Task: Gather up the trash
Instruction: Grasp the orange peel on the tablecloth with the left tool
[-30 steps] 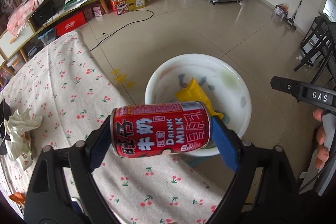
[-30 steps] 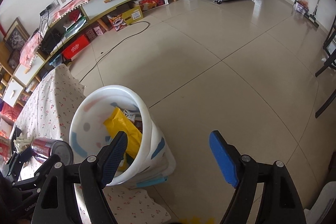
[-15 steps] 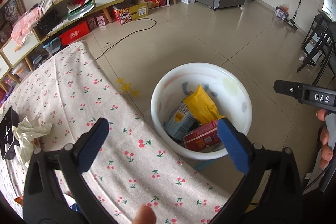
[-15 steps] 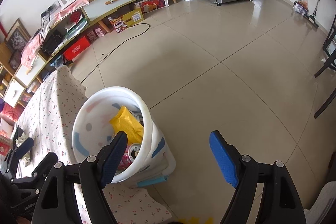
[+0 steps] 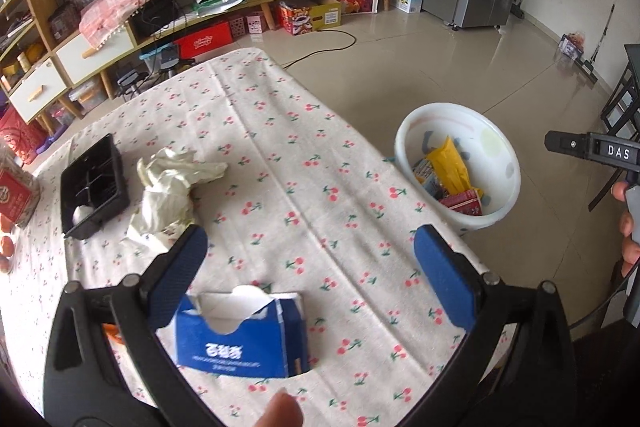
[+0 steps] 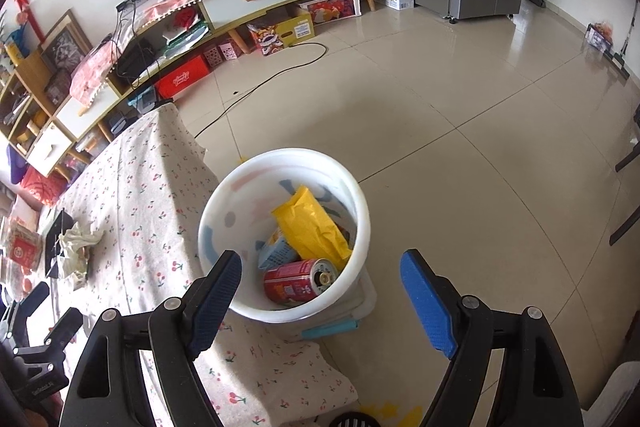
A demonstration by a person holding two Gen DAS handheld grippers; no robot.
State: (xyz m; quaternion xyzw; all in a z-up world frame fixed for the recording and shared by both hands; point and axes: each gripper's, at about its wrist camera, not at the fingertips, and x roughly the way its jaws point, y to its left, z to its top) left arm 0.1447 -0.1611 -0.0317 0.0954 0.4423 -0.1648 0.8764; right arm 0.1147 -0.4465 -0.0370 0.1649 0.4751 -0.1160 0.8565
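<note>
My left jaws have just spread wide and let go; the red milk can now lies in the white bucket under my empty, spread right jaws. Next trash: crumpled paper ahead-left on the tabletop.

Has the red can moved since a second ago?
Yes. It left the left gripper, whose jaws have just opened, and now lies inside the bin, red can beside the yellow bag.

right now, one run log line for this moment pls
step: can dropped | red can: in white bucket | left gripper: open, empty, over blue carton | right gripper: open, empty | left on table: crumpled paper, black tray
</note>
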